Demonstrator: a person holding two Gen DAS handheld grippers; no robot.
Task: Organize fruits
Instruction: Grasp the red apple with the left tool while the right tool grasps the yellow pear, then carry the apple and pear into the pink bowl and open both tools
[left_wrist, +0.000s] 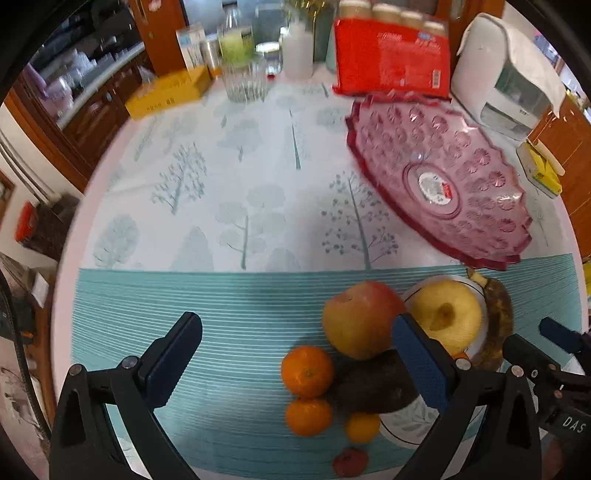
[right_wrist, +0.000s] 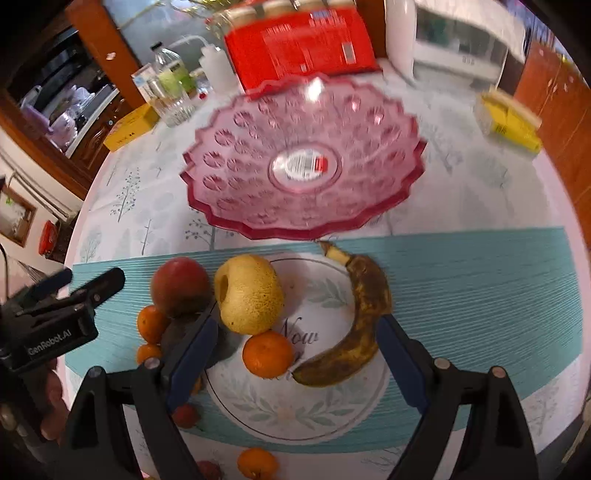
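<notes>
A kitchen with brown wooden cabinets (left_wrist: 92, 110) surrounds a table (left_wrist: 221, 184) under a cloth printed with pale trees; a teal striped mat (left_wrist: 229, 302) lies along its near edge. Taking the pink glass bowl (right_wrist: 303, 162) as the landmark: it sits on the cloth just beyond the mat, with nothing in it but a label at its centre. Behind it stands a red pack (right_wrist: 299, 40), with a white appliance (left_wrist: 495, 74) to the pack's right. Left of the bowl are a ribbed glass (left_wrist: 245, 79) and a yellow box (left_wrist: 166, 94); right of it lies a small yellow packet (right_wrist: 509, 122).

Just in front of the bowl, a white plate (right_wrist: 314, 417) rests on the mat, carrying a yellow apple (right_wrist: 249, 291), a browned banana (right_wrist: 358, 325) and a mandarin (right_wrist: 267, 354). Left of the plate sit a red apple (left_wrist: 360, 319), a dark fruit (left_wrist: 373, 384) and more mandarins (left_wrist: 306, 371).

The right wrist view alone shows the plate's full face and its lettering, plus another mandarin (right_wrist: 256, 463) at the table's near edge. The left wrist view alone shows the broad bare stretch of cloth left of the bowl.

The left gripper (left_wrist: 295, 354) is spread wide, grasping nothing, in front of the bowl and over the mat. The right gripper (right_wrist: 295, 354) is likewise released, its fingers apart on either side of the plate's fruit.
</notes>
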